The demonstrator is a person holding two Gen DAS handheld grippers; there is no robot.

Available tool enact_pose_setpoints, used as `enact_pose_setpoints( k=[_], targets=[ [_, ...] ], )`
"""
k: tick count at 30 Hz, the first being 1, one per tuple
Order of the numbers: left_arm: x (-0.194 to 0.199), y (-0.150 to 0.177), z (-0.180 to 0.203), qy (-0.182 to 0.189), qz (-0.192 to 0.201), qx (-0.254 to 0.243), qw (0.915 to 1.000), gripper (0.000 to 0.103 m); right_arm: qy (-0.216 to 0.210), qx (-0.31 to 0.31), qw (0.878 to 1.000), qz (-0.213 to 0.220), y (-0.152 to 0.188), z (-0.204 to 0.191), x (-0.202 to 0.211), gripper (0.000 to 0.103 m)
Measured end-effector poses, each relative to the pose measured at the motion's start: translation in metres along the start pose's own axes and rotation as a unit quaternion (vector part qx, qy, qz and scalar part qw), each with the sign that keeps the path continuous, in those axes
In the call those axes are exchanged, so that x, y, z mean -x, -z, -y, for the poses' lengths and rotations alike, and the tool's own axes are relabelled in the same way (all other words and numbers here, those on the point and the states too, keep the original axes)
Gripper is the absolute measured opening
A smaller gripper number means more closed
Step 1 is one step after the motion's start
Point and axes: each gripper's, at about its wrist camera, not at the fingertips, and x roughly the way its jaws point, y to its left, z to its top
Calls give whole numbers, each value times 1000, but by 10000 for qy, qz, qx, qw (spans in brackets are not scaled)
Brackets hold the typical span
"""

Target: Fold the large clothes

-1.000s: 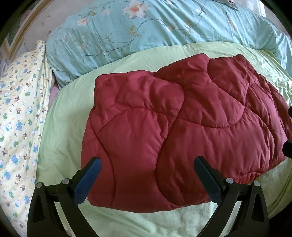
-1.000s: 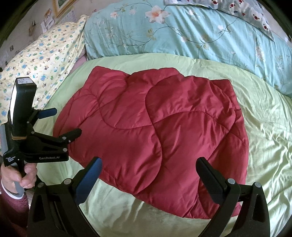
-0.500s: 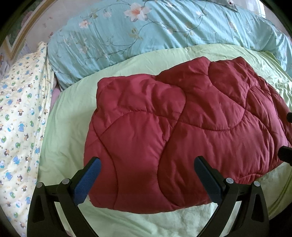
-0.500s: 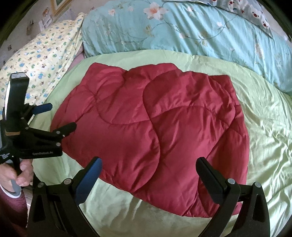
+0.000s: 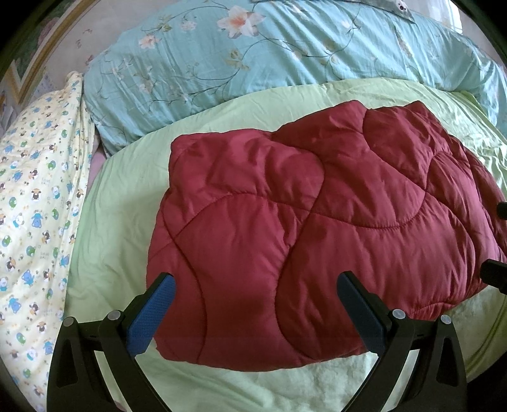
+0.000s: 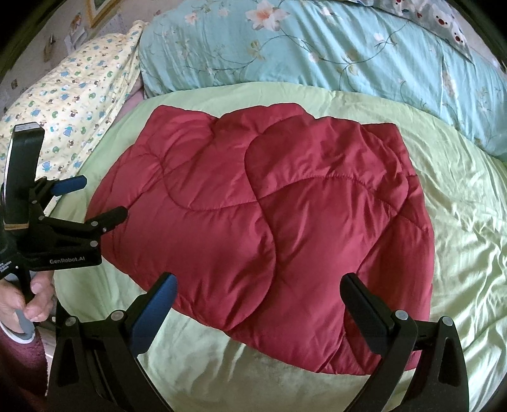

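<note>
A dark red quilted padded garment (image 5: pixel 301 234) lies folded into a thick rectangle on the light green bed cover (image 5: pixel 114 222); it also shows in the right wrist view (image 6: pixel 269 215). My left gripper (image 5: pixel 255 280) is open and empty, hovering over the garment's near left part. My right gripper (image 6: pixel 258 280) is open and empty, over the garment's near edge. In the right wrist view the left gripper (image 6: pixel 95 196) shows at the left, open, held by a hand, its lower finger (image 6: pixel 111 217) close to the garment's left edge.
A turquoise floral duvet (image 5: pixel 269 54) lies rolled along the far side of the bed. A yellow patterned pillow (image 5: pixel 35 206) lies at the left. The green cover (image 6: pixel 469 228) stretches to the right. A framed picture (image 6: pixel 98 9) hangs on the wall.
Both grippers have drawn back slightly; the garment sits a little further right in the left view. Both stay open and the garment lies still.
</note>
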Motion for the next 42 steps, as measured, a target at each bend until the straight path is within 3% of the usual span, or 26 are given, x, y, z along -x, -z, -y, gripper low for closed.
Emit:
enact_pose_setpoints(
  k=[27, 42],
  targets=[
    [4, 2, -2, 48, 16, 80, 10000, 103, 42, -2, 10000, 5, 2, -4, 4, 103],
    [4, 1, 0, 249, 21, 143, 9996, 103, 116, -90, 9999, -12, 2, -5, 5, 103]
  ],
)
